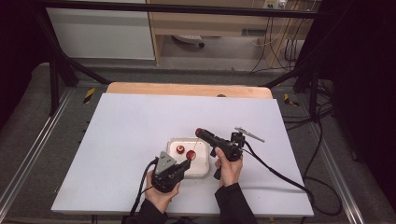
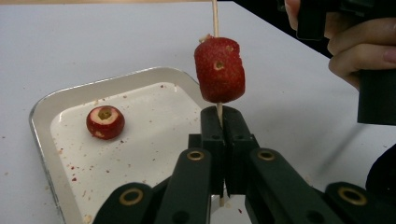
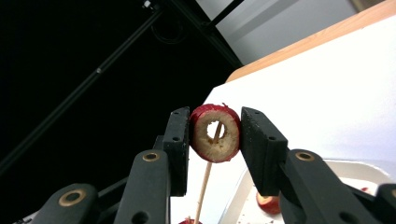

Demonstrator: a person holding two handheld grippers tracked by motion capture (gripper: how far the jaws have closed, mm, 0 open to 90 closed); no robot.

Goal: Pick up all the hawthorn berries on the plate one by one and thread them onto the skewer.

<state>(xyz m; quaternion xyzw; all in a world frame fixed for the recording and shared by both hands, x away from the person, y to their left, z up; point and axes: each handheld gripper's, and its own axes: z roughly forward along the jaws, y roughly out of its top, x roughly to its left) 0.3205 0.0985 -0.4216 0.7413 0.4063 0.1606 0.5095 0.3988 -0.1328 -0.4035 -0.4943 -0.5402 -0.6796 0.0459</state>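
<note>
1. Two hand-held grippers meet over a small white tray (image 1: 204,169) near the middle of a white table (image 1: 116,140).
2. Left gripper (image 2: 219,116): the jaws are fully closed on the lower end of a thin wooden skewer (image 2: 215,18), which stands upright between the pads. In the high view this gripper (image 1: 187,164) sits at the tray's near left corner, held by the person's left hand (image 1: 161,193).
3. A red cored fruit piece (image 2: 219,70) is threaded on the skewer just above the left jaws; a small hole shows in its side.
4. Right gripper (image 3: 215,133): the jaws stand partly open and press on both sides of a second cored fruit ring (image 3: 215,133), red-skinned with pale flesh. The skewer (image 3: 205,182) passes through the ring's central hole and runs down below it.
5. In the high view the right gripper (image 1: 200,132) points left over the tray's far edge, held by the right hand (image 1: 228,169); its cable (image 1: 280,175) trails off to the right across the table.
6. A third cored fruit piece (image 2: 105,122) lies loose in the tray (image 2: 42,112), core hole upward, well apart from the skewer.
7. Red crumbs speckle the tray floor and the table beside it.
8. Beyond the white surface, a wooden edge (image 1: 187,88) borders the far side of the table.
</note>
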